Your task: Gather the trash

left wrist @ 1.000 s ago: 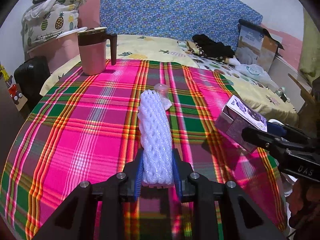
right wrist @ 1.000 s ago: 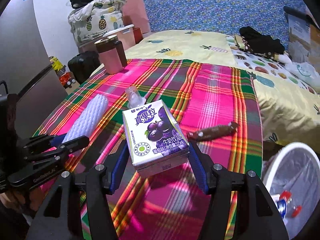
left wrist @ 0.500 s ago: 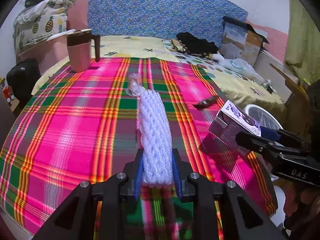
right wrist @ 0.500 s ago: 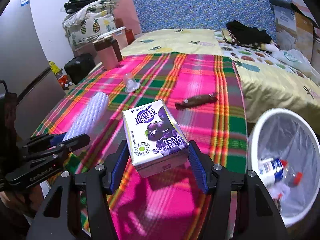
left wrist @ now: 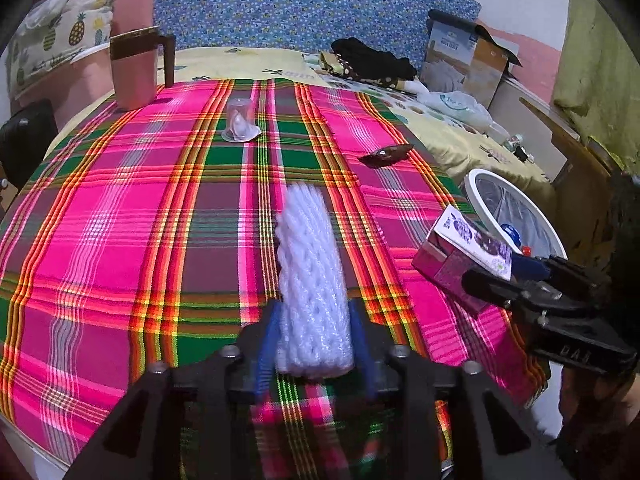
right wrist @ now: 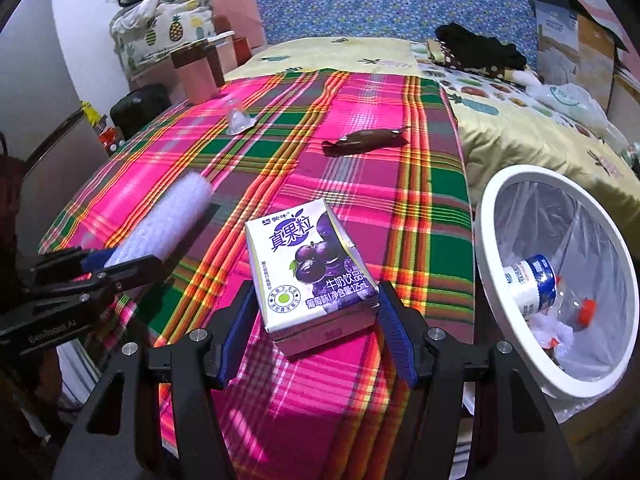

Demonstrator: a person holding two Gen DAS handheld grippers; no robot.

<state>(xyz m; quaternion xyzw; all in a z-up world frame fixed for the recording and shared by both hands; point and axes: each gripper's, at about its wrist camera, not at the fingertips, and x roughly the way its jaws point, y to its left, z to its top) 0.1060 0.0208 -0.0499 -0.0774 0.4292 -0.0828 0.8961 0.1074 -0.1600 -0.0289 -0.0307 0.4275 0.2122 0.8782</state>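
Both claws clenched: left gripper [left wrist: 314,346] on foam fruit net [left wrist: 311,280], right gripper [right wrist: 318,326] on blueberry milk carton [right wrist: 308,270], carried beside white bin [right wrist: 486,216] for dropping in

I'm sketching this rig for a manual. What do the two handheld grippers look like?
Both the left gripper and right gripper are matte black, angular frames with silver screws and ribbed blue finger pads. White lettering marks their sides. No cables or sleeves are visible.

Each hand-held gripper [right wrist: 318,340] is black with silver screws and ribbed blue pads [right wrist: 394,338]; white lettering, seemingly "GenRobot.AI".
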